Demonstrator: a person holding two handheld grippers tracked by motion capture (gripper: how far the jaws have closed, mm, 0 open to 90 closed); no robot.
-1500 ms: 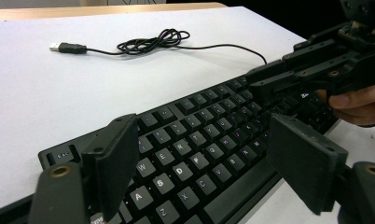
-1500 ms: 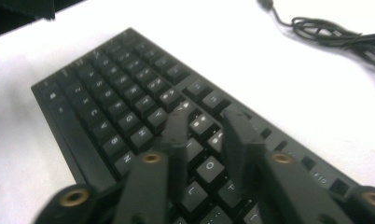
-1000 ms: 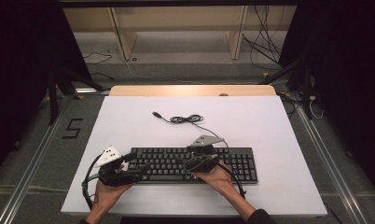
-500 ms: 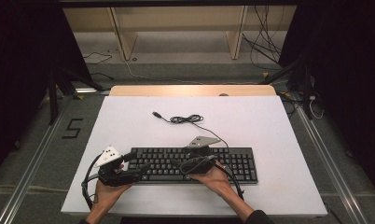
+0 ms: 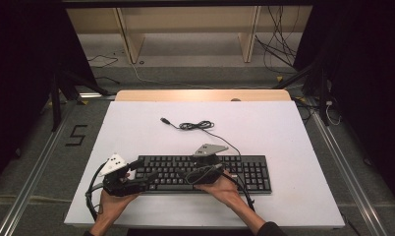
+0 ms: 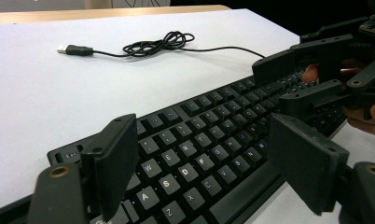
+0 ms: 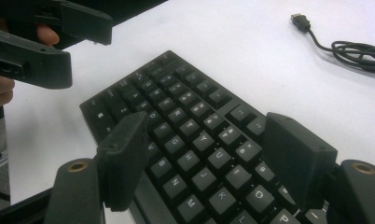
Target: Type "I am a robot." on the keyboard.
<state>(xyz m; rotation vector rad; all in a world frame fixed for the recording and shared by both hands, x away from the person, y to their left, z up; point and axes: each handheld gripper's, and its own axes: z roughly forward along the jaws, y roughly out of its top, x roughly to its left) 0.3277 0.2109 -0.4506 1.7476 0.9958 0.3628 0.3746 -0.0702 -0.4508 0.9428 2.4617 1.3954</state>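
A black keyboard (image 5: pixel 244 172) lies near the front of the white table, and its thin cable runs back to a coil (image 5: pixel 196 126) and a USB plug (image 5: pixel 163 120). My left gripper (image 5: pixel 142 180) hovers over the keyboard's left end, pointing right. In the left gripper view its jaws stand wide apart over the letter keys (image 6: pixel 199 140), gripping nothing. My right gripper (image 5: pixel 184 173) faces it from the middle of the keyboard. Its jaws have just been opening and stand wide above the keys (image 7: pixel 195 126), pressing on nothing. Each gripper shows in the other's view: right gripper (image 6: pixel 311 79), left gripper (image 7: pixel 59 46).
The white table (image 5: pixel 284 132) is bare behind and to the right of the keyboard, apart from the cable. A wooden strip (image 5: pixel 200 95) runs along its far edge. Loose cables (image 5: pixel 279 44) and shelf legs stand on the floor beyond.
My right gripper has edged slightly left along the keyboard toward the left gripper. The left hand and the keyboard have stayed put.
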